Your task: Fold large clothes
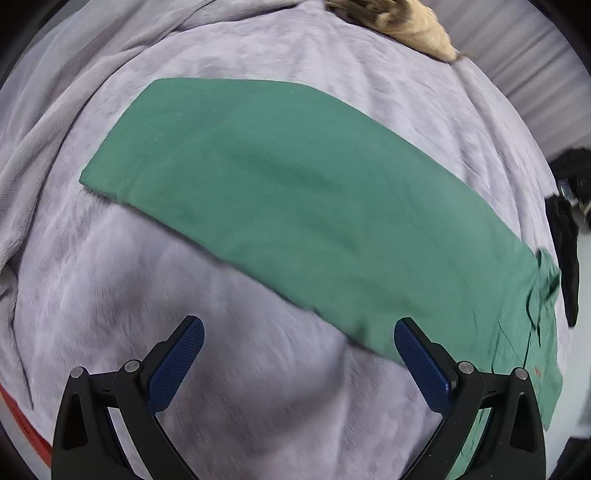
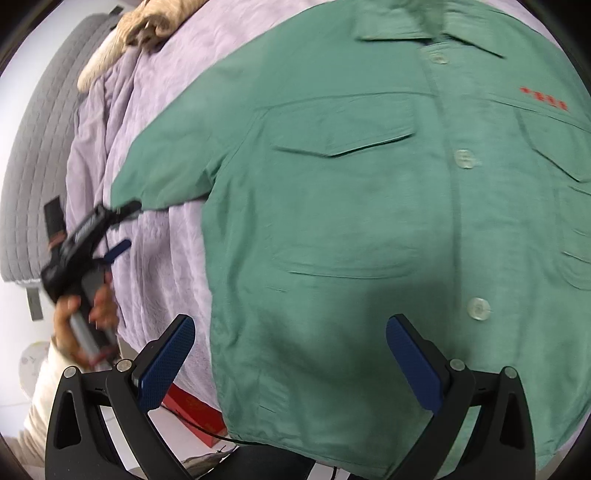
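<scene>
A green button-up work shirt [image 2: 351, 221] lies front up on a lilac blanket [image 2: 155, 122], with flap chest pockets, pale buttons and red lettering by the collar. Its long sleeve [image 1: 295, 192] stretches flat across the left wrist view. My left gripper [image 1: 299, 343] is open and empty, hovering just short of the sleeve's near edge; it also shows in the right wrist view [image 2: 122, 229] by the sleeve's cuff, held in a hand. My right gripper [image 2: 290, 339] is open and empty above the shirt's lower body.
The lilac blanket [image 1: 110, 277] covers the bed. A beige plush item [image 2: 129, 33] lies at the far end. A grey padded headboard [image 2: 33, 155] stands on the left. A red box [image 2: 195, 410] sits below the bed's edge. Dark objects [image 1: 569, 221] lie at the right.
</scene>
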Available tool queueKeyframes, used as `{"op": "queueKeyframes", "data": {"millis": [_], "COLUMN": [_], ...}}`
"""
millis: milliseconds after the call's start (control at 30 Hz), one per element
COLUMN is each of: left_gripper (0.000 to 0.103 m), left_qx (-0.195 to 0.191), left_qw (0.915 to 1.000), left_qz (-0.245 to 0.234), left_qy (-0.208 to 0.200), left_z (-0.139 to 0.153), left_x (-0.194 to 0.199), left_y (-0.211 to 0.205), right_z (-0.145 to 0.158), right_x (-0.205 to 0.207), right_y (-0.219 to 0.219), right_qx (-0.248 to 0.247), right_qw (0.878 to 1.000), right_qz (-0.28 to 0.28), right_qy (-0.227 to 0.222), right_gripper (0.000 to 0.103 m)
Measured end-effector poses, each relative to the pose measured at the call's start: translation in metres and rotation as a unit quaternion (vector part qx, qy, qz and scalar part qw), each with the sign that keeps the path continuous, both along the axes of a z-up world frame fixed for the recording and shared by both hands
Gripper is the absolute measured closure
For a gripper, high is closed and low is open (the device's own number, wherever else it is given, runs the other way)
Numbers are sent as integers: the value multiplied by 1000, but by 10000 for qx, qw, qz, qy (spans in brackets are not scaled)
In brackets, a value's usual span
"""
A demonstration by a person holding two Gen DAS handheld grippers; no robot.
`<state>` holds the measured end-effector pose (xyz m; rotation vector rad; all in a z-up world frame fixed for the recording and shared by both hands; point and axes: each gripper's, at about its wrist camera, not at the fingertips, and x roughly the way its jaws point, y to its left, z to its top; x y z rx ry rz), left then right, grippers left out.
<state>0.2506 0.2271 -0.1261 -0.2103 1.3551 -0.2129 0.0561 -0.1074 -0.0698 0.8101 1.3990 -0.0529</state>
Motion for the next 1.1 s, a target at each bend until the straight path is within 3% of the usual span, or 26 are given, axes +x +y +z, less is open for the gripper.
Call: {"op": "queueKeyframes", "data": {"millis": [133,167,233,267,300,400,500,567,700,800,867,967,1100], "left_gripper": [0,7,37,75,101,101,101,101,101,101,101,101,100], "left_qx": [-253,-357,-332,-366,-481,-770,-889,-1101,-1549,-1737,-1696,-1289,-84], "left_qw": [9981,9968,9946,9938,9928,9902,9892,9836,9599,9389,9265,9173,9063], "left_qz": [567,707,939,1003,1060,1039,412,-72,-1216,-2086,-2634,-3243,-3855], "left_qy": [-27,-101,-288,-322,-296,-537,-1094,-1429,-1996,-2115,-2085,-1920,-1730], "left_z": [-25,-26,-22,-21,-21,-3,40,74,145,172,174,149,87], "left_x": [38,43,49,53,55,59,48,40,3,-38,-71,-120,-174], "left_y": [30,36,42,45,48,51,28,-3,-96,-187,-252,-340,-417], "right_z": [-11,-13,-15,-15,-15,-14,-12,-9,4,17,26,30,15], "right_x": [14,16,18,18,18,17,17,15,0,-21,-41,-71,-109], "right_y": [17,20,23,24,25,25,22,16,-13,-48,-80,-129,-184], "right_qx": [-1,-12,-54,-68,-78,-91,-139,-134,-165,-193,-275,-409,-537], "right_qw": [9998,9997,9997,9996,9996,9997,9997,9998,9988,9968,9946,9915,9898], "right_qz": [141,164,174,177,178,197,184,145,-83,-350,-573,-909,-1159], "right_qy": [113,153,190,201,198,147,33,-103,-455,-694,-827,-840,-629], "right_gripper": [0,0,0,0,0,0,0,0,0,0,0,0,0]}}
